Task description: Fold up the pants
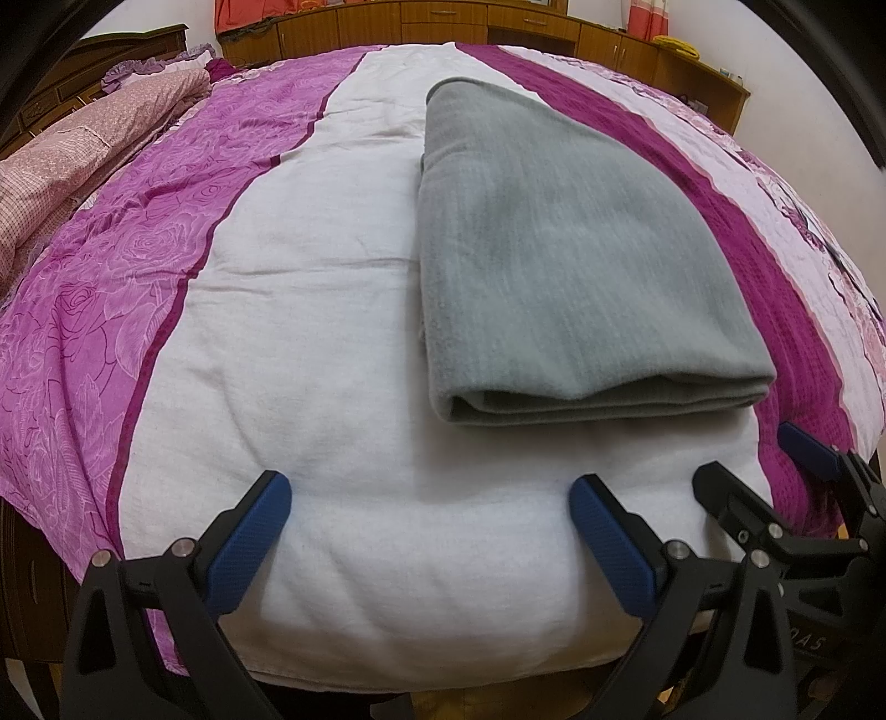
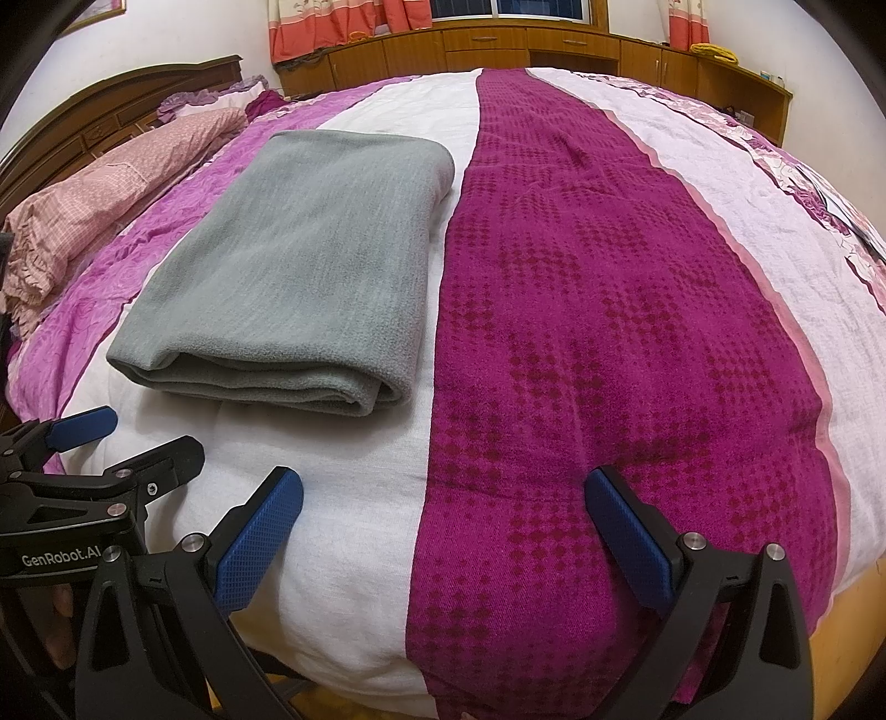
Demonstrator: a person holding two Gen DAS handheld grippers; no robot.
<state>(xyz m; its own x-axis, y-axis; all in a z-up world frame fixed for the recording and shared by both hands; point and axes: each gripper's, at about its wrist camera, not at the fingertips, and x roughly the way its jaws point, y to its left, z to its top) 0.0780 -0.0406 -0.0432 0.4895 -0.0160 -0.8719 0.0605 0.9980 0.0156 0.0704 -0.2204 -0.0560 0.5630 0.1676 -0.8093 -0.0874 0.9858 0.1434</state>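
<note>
Grey pants (image 1: 559,266) lie folded, neat stack on bed (image 1: 343,387) — job looks done. Left gripper (image 1: 429,501), right gripper (image 2: 443,495) spread wide, empty.

A bed (image 2: 609,332) with a dark wooden headboard (image 2: 111,99) stands before wooden cabinets (image 2: 498,47) and orange curtains (image 2: 332,27)

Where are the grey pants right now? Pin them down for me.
The folded grey pants lie on the bed's white stripe, against the dark magenta stripe; right of centre in the left wrist view, left of centre in the right.
</note>
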